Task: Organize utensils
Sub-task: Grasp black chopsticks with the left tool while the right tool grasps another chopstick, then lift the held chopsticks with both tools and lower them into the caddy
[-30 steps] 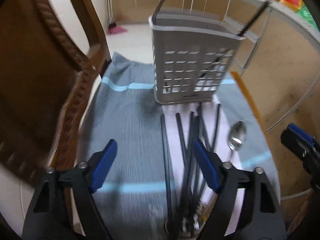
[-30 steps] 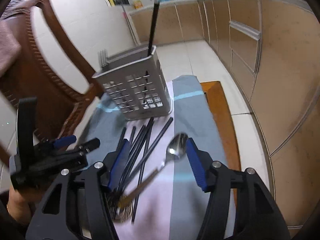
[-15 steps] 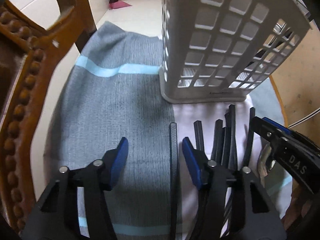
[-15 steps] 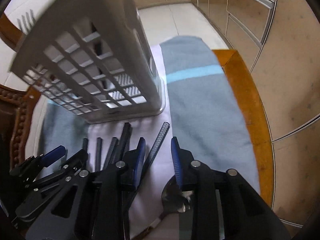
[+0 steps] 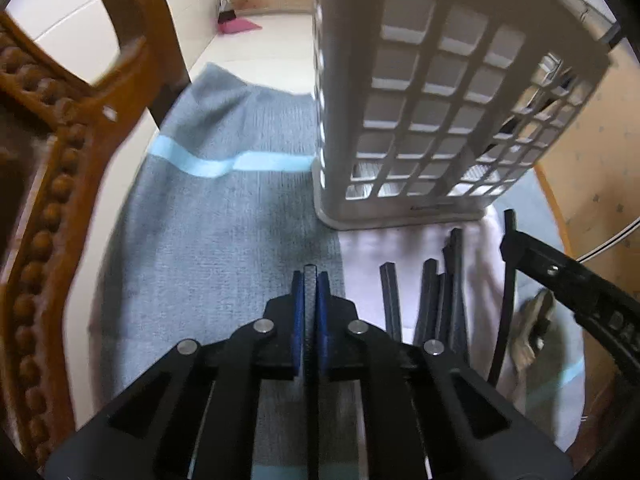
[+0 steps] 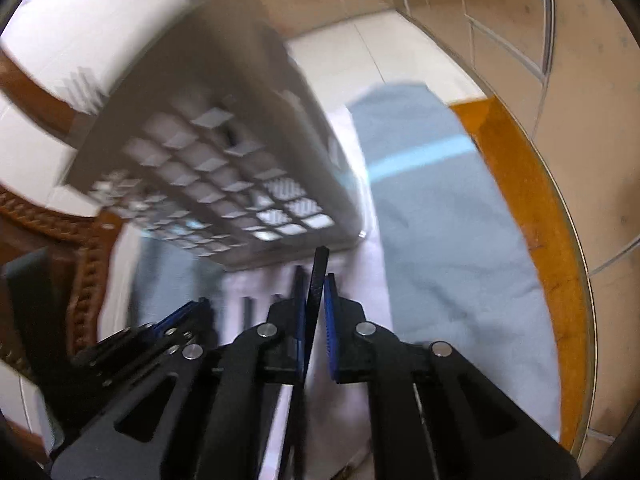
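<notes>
Left tongs [image 5: 310,280] pinching one black chopstick [image 5: 310,272]; right tongs [image 6: 314,280] pinching another chopstick [image 6: 318,276].
Both just near of grey utensil basket [image 5: 440,120]; loose chopsticks [image 5: 436,300] lying on cloth [image 5: 208,240], right of left tongs.

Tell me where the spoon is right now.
The spoon lies at the right edge of the left wrist view, on the cloth right of the loose chopsticks, in front of the basket.

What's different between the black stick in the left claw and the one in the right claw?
The left claw grips its chopstick squarely, pads flat on both sides; in the right claw the chopstick sits slanted, with a gap at one pad. The left stick barely passes the pads; the right one pokes well beyond, toward the gray utensil basket. Both are black, square-ended, and pinched between blue pads.
</notes>
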The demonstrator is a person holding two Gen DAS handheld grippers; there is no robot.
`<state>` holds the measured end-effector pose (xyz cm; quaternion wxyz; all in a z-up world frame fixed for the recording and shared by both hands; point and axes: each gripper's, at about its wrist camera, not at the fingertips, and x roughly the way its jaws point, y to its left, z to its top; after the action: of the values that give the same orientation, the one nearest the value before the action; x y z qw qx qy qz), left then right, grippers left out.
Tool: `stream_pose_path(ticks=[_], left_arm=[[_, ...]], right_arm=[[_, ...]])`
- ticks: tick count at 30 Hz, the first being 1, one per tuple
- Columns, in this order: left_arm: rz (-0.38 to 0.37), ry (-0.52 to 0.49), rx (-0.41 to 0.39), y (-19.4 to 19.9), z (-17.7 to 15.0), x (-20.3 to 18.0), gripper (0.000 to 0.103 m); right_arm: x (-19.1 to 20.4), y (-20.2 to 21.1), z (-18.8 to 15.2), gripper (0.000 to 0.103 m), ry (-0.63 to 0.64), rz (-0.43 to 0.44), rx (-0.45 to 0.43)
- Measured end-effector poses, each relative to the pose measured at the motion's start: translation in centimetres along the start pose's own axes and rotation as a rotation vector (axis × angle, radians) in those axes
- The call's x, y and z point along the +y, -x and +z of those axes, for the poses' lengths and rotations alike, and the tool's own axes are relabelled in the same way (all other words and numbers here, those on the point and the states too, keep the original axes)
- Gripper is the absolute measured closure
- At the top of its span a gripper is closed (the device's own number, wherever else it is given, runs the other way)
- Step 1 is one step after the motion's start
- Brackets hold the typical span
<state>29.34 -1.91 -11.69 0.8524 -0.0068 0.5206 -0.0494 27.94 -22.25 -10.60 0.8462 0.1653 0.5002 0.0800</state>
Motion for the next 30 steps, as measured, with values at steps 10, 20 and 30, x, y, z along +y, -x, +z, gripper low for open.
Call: stream_pose_path(ticks=[10, 20, 30], left_arm=[[-0.062, -0.085, -0.271, 14.9, -3.3, -0.6, 0.096], [-0.057, -0.130, -0.448, 24.0, -7.8, -1.6, 0.096], [-0.089, -0.060, -0.574, 29.4, -12.5, 0.3, 0.096]], right_arm=[[2.9, 11.6, -3.6, 0.095, 0.116, 0.159, -0.201], [4.5, 19.1, -7.6, 0.096, 0.209, 0.182, -0.321], [5.7, 25.6, -10.8, 0.096, 0.353, 0.191, -0.465]])
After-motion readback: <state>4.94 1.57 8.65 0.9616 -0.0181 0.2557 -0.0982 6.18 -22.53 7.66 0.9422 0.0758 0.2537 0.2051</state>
